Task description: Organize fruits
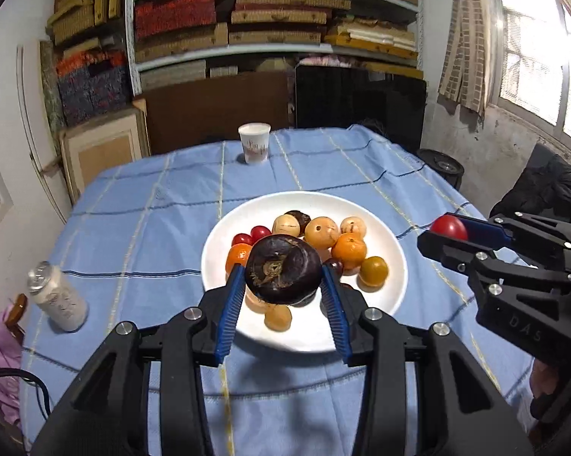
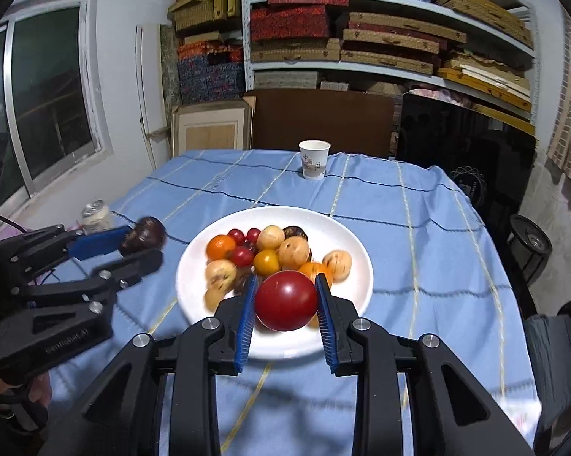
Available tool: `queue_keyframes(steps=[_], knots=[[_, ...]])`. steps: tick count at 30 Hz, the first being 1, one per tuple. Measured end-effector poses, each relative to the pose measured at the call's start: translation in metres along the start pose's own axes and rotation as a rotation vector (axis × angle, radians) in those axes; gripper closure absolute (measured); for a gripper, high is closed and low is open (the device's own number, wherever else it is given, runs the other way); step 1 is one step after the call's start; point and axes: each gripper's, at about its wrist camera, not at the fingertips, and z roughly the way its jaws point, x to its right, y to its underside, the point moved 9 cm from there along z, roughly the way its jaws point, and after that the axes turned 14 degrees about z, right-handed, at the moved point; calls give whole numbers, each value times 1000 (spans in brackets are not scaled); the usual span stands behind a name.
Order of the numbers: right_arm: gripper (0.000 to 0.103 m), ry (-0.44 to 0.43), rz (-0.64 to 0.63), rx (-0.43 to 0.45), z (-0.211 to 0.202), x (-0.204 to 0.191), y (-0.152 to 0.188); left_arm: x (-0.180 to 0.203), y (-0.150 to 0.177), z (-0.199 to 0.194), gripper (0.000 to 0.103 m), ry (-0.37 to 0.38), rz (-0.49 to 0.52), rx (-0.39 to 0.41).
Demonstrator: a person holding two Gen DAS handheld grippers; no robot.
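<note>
The left gripper point(image 1: 283, 279) clamps a dark purple fruit point(image 1: 283, 269) and the right gripper point(image 2: 285, 300) a red tomato point(image 2: 286, 300), both above the white plate's point(image 2: 346, 235) near edge.

A table under a blue checked cloth point(image 2: 399, 228) carries a white plate point(image 2: 346, 228) mid-surface, a paper cup point(image 2: 314, 159) at the far edge, and a can point(image 1: 57, 296) by the left edge
</note>
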Motion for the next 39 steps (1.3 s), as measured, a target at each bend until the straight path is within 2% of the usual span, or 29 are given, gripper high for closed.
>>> queue_keyframes(steps=[3, 5, 7, 8, 10, 12, 13, 14, 15, 18, 20, 22, 26, 31, 35, 39], knots=[[71, -38, 4, -60, 40, 1, -7, -10, 0, 39, 60, 25, -35, -37], [71, -68, 31, -125, 69, 3, -5, -17, -1, 55, 44, 10, -44, -48], [71, -68, 55, -144, 84, 8, -1, -25, 0, 63, 29, -22, -51, -48], [70, -63, 58, -141, 86, 9, 0, -28, 2, 64, 24, -31, -53, -47], [69, -64, 68, -130, 83, 11, 2, -33, 6, 64, 24, -40, -57, -49], [57, -54, 73, -107, 72, 13, 5, -35, 13, 62, 23, -36, -63, -62], [54, -52, 75, -98, 65, 12, 7, -34, 16, 60, 21, -34, -67, -67], [45, -50, 76, -94, 60, 12, 9, -33, 20, 55, 15, -34, -67, -73], [37, -42, 75, -82, 48, 11, 13, -33, 24, 47, 13, -38, -70, -72], [27, -36, 60, -43, 12, 7, 26, -25, 37, 13, 11, -33, -80, -50], [21, -33, 74, -14, -19, 5, 41, -16, 49, -14, 5, -23, -91, -29], [14, -36, 110, 20, -50, 5, 57, -6, 62, -38, 5, -11, -99, -21], [3, 13, 155, 65, -96, 5, 88, 13, 94, -86, 5, -19, -111, -12], [3, -9, 184, 71, -138, -8, 125, 25, 126, -139, 5, -120, -101, -6], [3, 14, 139, 82, -164, -20, 145, 29, 146, -174, 5, -137, -120, 1], [3, 23, 101, 100, -185, -28, 152, 28, 156, -199, 5, -210, -104, 7]])
